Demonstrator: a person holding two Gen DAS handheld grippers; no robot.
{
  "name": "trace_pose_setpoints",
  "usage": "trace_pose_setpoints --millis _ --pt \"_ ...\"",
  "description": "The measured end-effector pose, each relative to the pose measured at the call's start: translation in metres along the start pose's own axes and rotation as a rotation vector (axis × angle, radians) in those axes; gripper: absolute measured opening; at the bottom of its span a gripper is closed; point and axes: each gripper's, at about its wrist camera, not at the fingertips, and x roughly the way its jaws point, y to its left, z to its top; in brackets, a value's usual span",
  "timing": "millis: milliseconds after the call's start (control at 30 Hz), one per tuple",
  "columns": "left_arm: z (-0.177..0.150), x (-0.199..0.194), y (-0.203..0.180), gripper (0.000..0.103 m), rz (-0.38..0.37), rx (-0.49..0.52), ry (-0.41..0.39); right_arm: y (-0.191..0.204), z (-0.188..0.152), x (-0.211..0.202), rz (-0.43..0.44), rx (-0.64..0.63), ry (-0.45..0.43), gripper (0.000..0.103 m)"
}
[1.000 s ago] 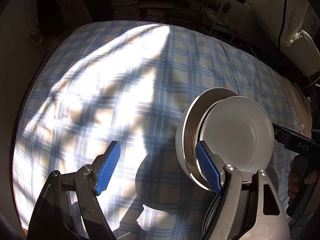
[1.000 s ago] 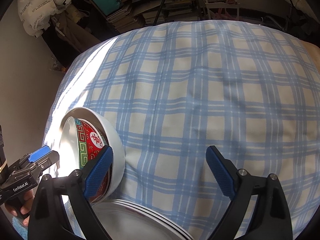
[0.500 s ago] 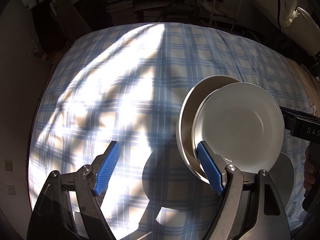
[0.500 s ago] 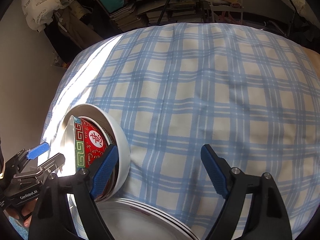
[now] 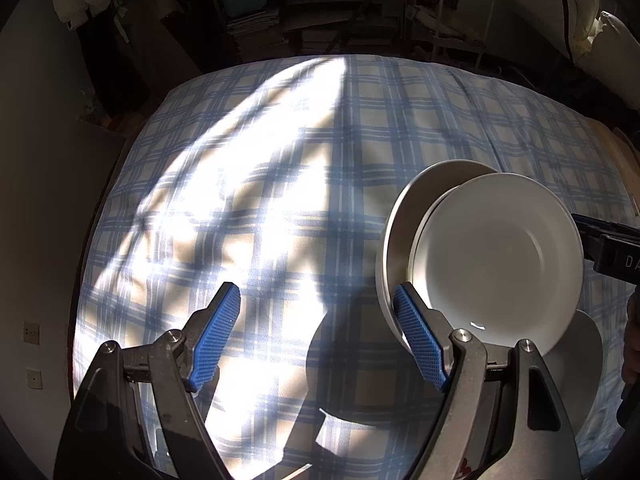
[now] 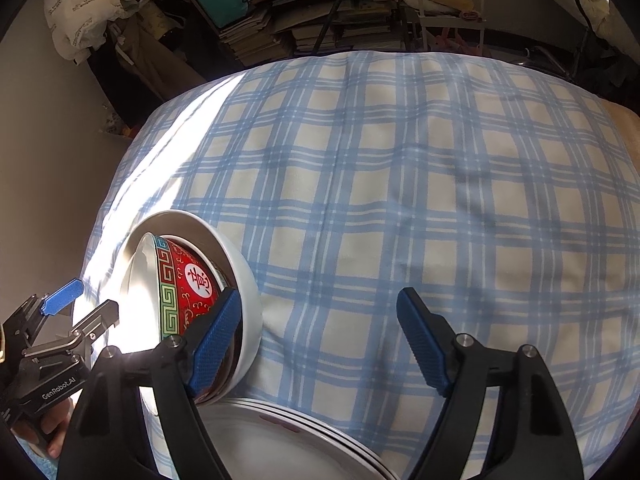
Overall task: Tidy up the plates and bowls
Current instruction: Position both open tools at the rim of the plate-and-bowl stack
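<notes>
A nest of tilted bowls rests on a stack of white plates (image 6: 280, 440) on the blue plaid cloth (image 6: 400, 200). In the left wrist view I see the inner white bowl (image 5: 500, 264) inside a larger white bowl (image 5: 404, 216). In the right wrist view the red patterned bowl (image 6: 188, 284) sits inside the big white bowl (image 6: 236, 264). My left gripper (image 5: 320, 340) is open and empty, its right finger just beside the bowls' rim. My right gripper (image 6: 320, 340) is open and empty, its left finger against the big bowl's side.
The plaid cloth (image 5: 240, 200) stretches ahead, sunlit on the left. Shelves with books and bags (image 6: 320, 12) stand behind the far edge. A grey wall (image 5: 36, 200) runs along the left. The other gripper (image 6: 48, 344) shows at lower left of the right wrist view.
Both grippers have pulled back and risen a little; the bowls look slightly farther and more upright on the plates. Both stay open.
</notes>
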Motion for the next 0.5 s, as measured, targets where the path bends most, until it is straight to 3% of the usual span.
trace_pose_setpoints --millis 333,500 --pt "-0.0014 0.0073 0.001 0.079 -0.009 -0.02 0.016 0.0048 0.0005 -0.0002 0.011 -0.003 -0.005 0.072" --pt "-0.0007 0.0094 0.0005 0.079 -0.004 -0.02 0.017 0.0099 0.0006 0.0019 0.086 0.001 0.008 0.043"
